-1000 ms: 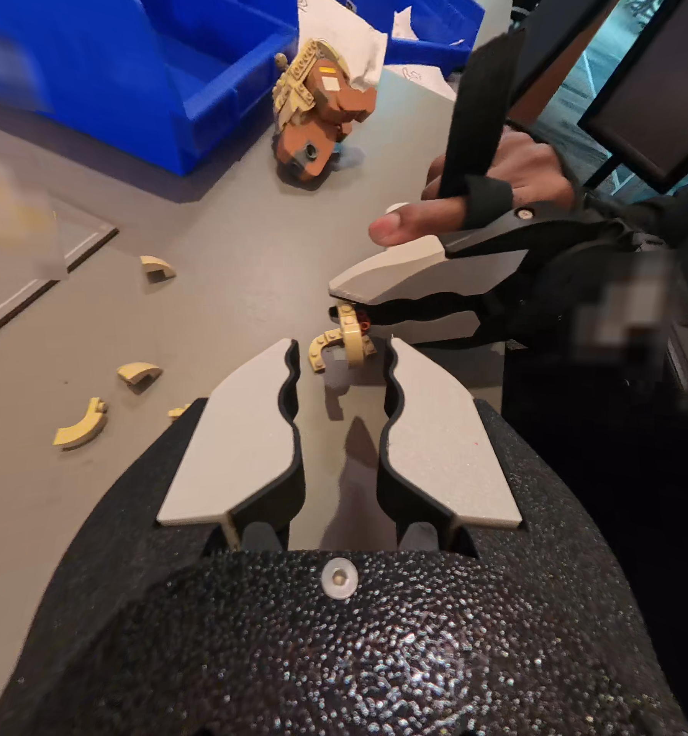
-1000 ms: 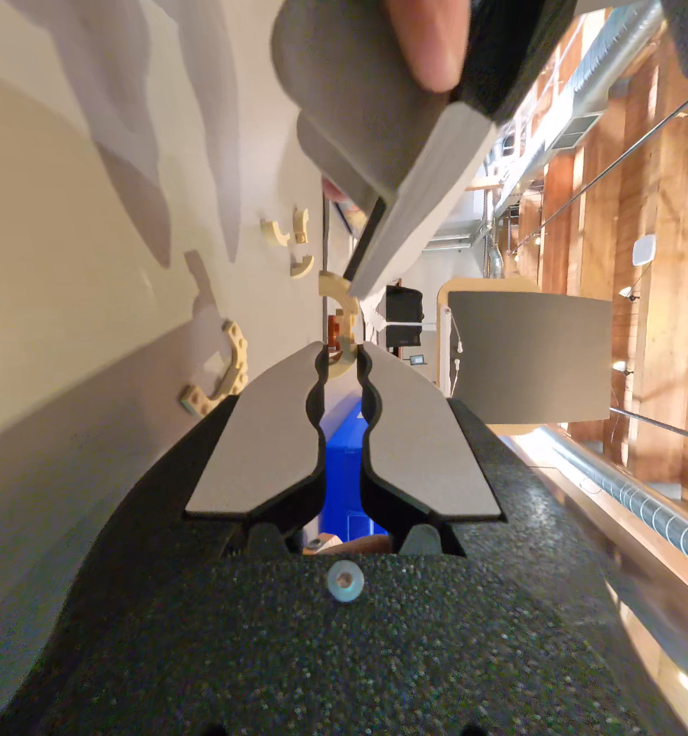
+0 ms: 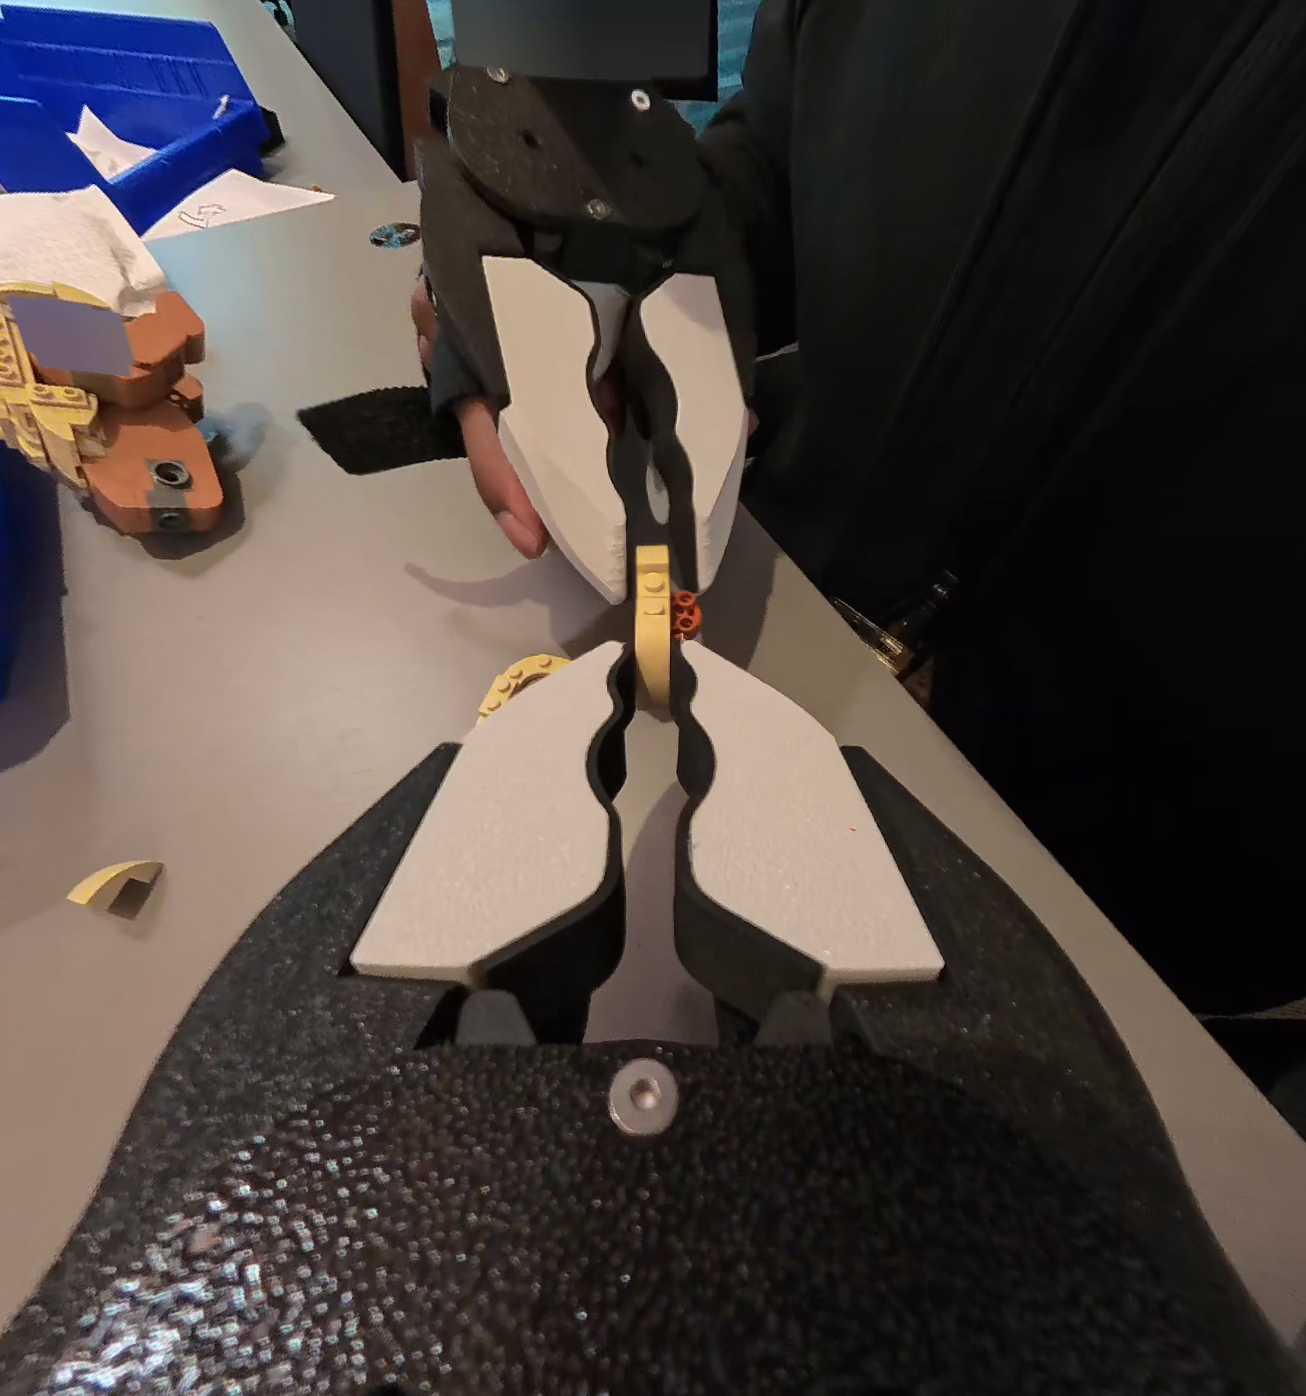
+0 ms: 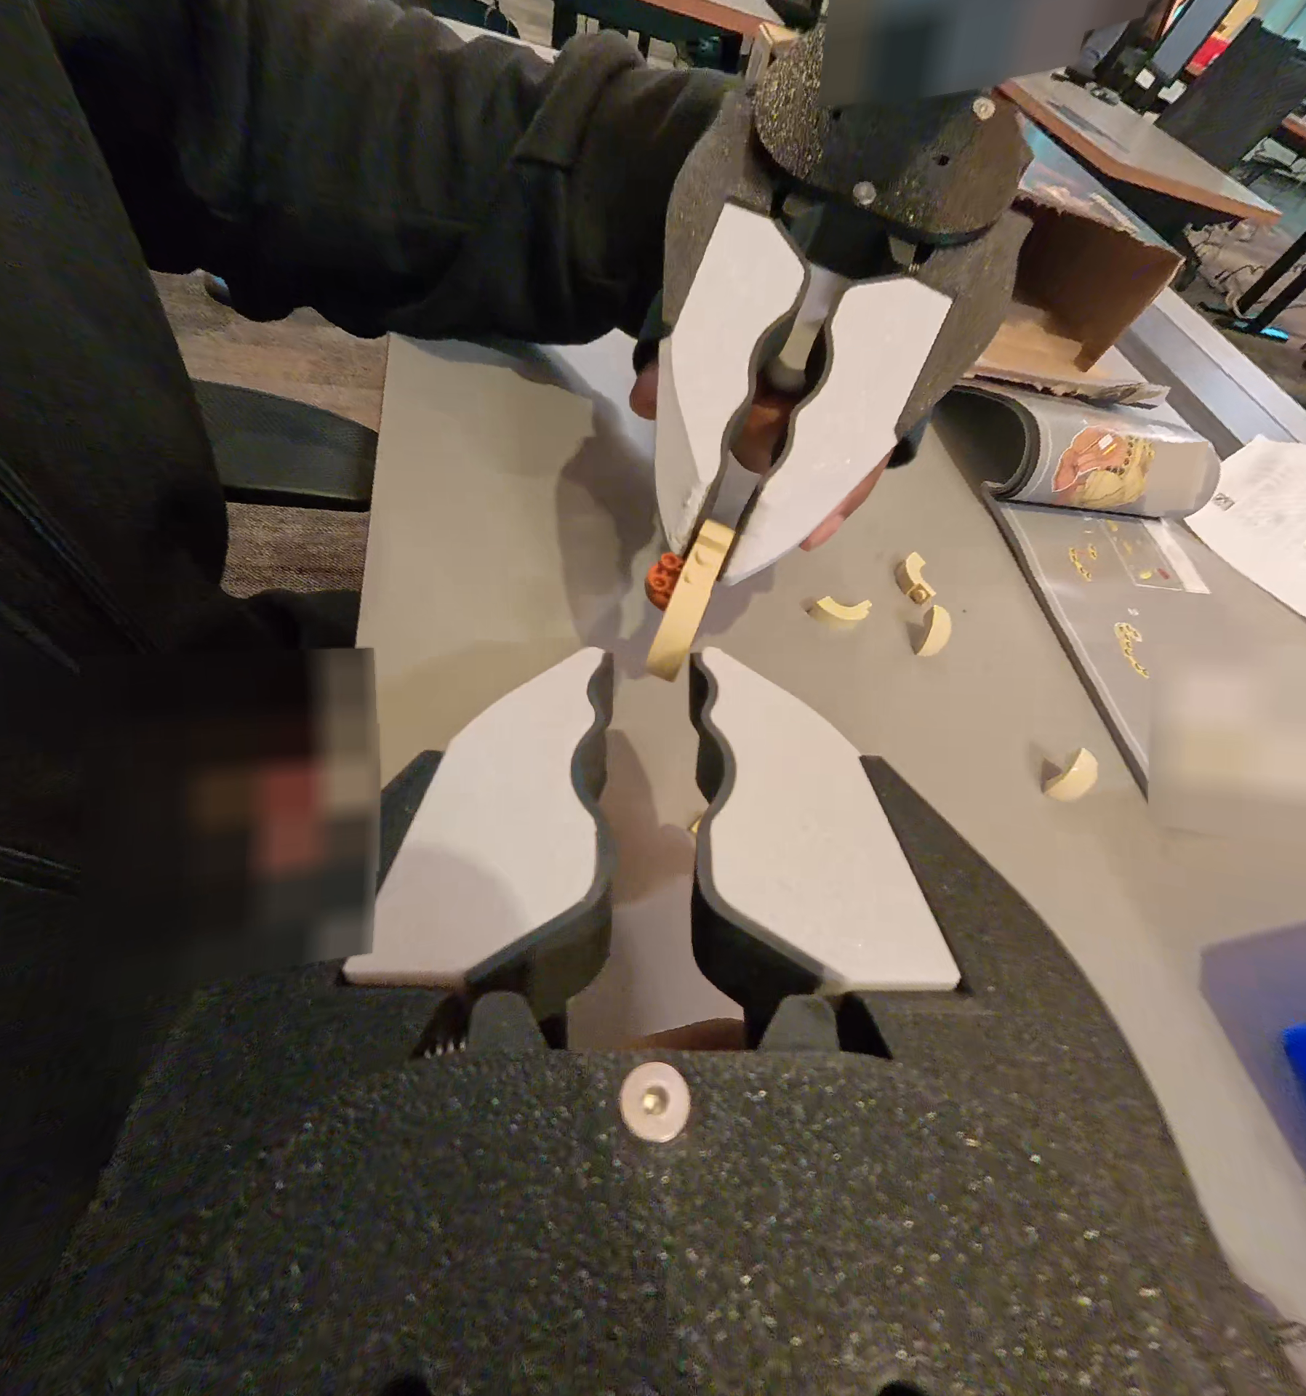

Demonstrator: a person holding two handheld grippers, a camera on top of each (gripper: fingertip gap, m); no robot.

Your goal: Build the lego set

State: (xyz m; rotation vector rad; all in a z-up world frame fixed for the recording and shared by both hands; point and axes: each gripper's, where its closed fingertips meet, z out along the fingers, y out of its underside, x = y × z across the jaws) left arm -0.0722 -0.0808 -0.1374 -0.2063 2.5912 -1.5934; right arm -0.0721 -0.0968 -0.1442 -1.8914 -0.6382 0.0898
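The near end of the tan curved piece (image 3: 651,650) sinks between the left claw (image 3: 651,665) pads, so its tip is hidden. A studded tan ring (image 3: 518,680) on the worktop (image 3: 295,642) shows only an arc past that claw's left finger. In the right wrist view a small tan bit (image 4: 697,823) peeks from under a finger, too little to identify. The blue bin (image 3: 68,113) is cut by the picture's edge. The printing on the open booklet (image 4: 1111,559) is too small to make out.
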